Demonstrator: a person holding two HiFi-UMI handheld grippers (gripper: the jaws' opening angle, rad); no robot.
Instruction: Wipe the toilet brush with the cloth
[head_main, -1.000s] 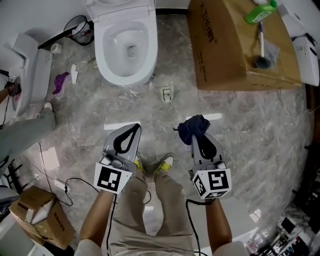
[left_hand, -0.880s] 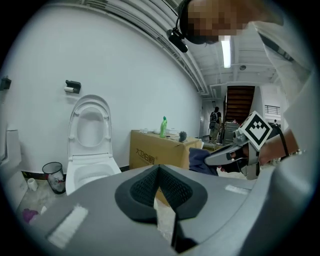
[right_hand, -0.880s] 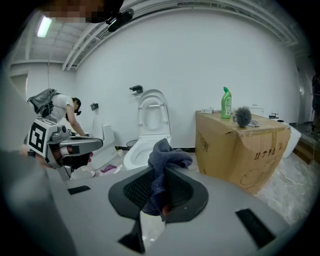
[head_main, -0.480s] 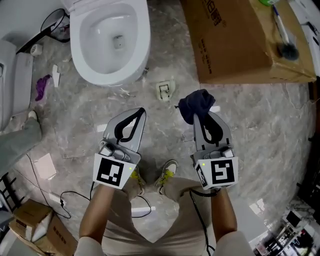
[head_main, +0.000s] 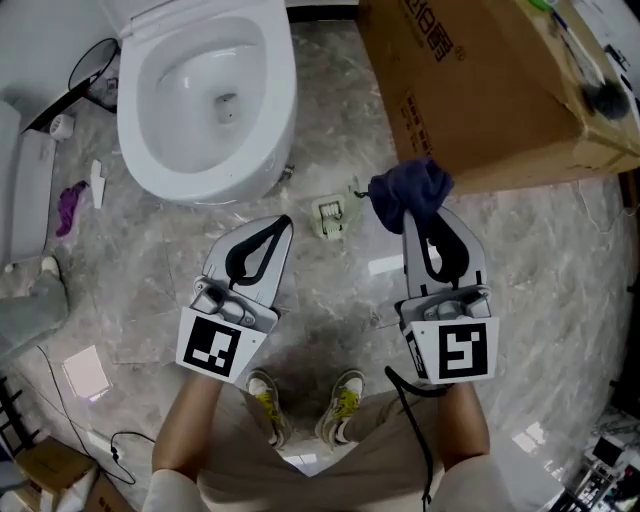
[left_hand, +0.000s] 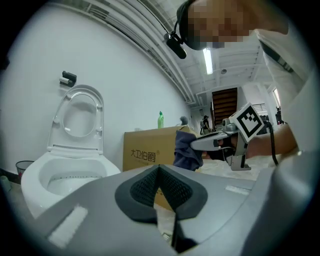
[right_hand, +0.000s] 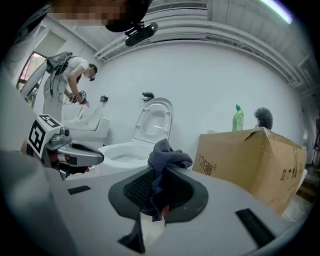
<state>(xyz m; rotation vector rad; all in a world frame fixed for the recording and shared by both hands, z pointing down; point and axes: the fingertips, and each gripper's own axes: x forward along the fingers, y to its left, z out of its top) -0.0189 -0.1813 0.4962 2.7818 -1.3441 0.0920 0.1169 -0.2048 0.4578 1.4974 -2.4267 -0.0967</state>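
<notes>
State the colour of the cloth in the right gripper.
Dark navy blue crumpled cloth, clearest in head view.

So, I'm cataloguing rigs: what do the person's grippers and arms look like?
The left gripper and right gripper are grey, tapering, with black textured pads. Each bears a white cube with black square markers. A black cable trails from the right one. Forearms are unsleeved.

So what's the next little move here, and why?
Probably swing the left gripper toward the toilet brush lying on the cardboard box and open its jaws. They are together with nothing between them, while the right gripper already pinches the dark cloth, so only the brush is missing.
</notes>
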